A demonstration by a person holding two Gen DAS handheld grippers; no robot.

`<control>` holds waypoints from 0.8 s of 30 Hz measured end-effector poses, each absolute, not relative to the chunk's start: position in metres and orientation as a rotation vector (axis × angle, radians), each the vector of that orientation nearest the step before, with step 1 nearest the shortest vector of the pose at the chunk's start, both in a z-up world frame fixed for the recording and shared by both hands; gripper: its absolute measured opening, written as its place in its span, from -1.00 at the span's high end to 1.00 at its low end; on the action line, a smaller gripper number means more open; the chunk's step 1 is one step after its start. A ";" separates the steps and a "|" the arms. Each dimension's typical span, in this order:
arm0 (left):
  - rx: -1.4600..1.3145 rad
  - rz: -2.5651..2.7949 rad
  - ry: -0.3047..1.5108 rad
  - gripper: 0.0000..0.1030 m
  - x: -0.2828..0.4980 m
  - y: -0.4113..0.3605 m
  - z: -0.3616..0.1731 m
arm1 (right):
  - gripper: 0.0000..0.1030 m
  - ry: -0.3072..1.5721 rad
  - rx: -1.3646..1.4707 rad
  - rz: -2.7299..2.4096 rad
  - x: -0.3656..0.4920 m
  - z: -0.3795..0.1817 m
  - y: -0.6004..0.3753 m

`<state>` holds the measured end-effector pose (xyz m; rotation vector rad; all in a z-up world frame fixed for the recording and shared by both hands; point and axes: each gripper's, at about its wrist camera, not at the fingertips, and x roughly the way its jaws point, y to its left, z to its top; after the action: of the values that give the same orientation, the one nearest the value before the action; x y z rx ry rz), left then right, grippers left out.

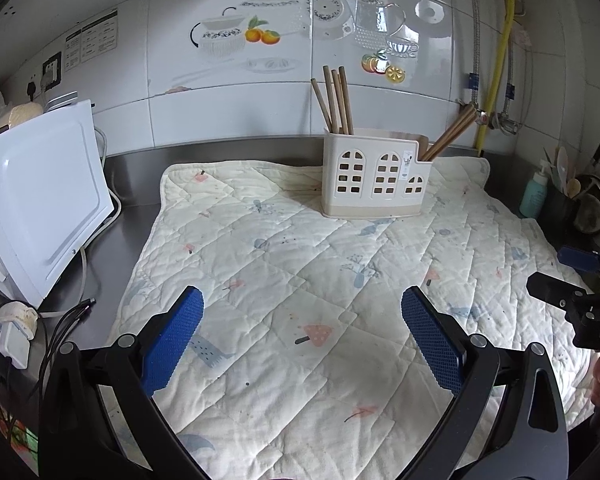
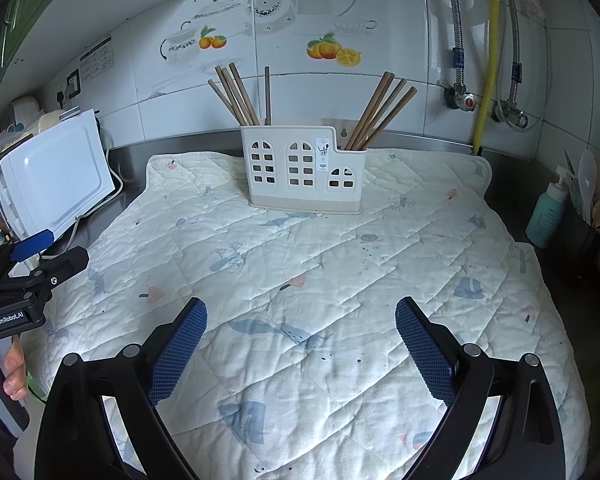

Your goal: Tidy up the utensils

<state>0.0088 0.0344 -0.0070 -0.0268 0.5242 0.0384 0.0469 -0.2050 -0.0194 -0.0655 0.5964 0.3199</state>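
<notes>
A white house-shaped utensil holder point(image 1: 374, 176) point(image 2: 304, 170) stands at the back of a quilted mat point(image 1: 300, 280) point(image 2: 300, 280). Several brown chopsticks point(image 1: 336, 98) point(image 2: 236, 94) stand in its left compartment and several more point(image 1: 448, 136) point(image 2: 380, 110) lean right in its right compartment. My left gripper point(image 1: 302, 304) is open and empty above the mat's near part; it also shows in the right wrist view point(image 2: 48, 250). My right gripper point(image 2: 300, 314) is open and empty above the mat; it also shows at the right edge of the left wrist view point(image 1: 556, 276).
A white appliance point(image 1: 40, 204) point(image 2: 56, 176) with cables stands on the steel counter at the left. A teal pump bottle point(image 1: 534, 196) point(image 2: 546, 214) and a dark pot with utensils point(image 1: 592, 204) stand at the right. A tiled wall with pipes point(image 2: 486, 56) is behind.
</notes>
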 end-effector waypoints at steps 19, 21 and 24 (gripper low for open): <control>-0.036 0.018 0.525 -0.90 0.008 0.030 -0.009 | -0.80 0.597 -0.071 0.322 0.047 -0.018 -0.203; -0.036 0.017 0.525 -0.90 0.008 0.030 -0.009 | -0.80 0.596 -0.073 0.322 0.046 -0.018 -0.203; -0.039 0.013 0.525 -0.90 0.008 0.029 -0.009 | -0.80 0.595 -0.074 0.324 0.046 -0.018 -0.203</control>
<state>0.0079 0.0291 -0.0086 -0.0388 0.5249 0.0129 0.0461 -0.2033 -0.0182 -0.0740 0.5945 0.3240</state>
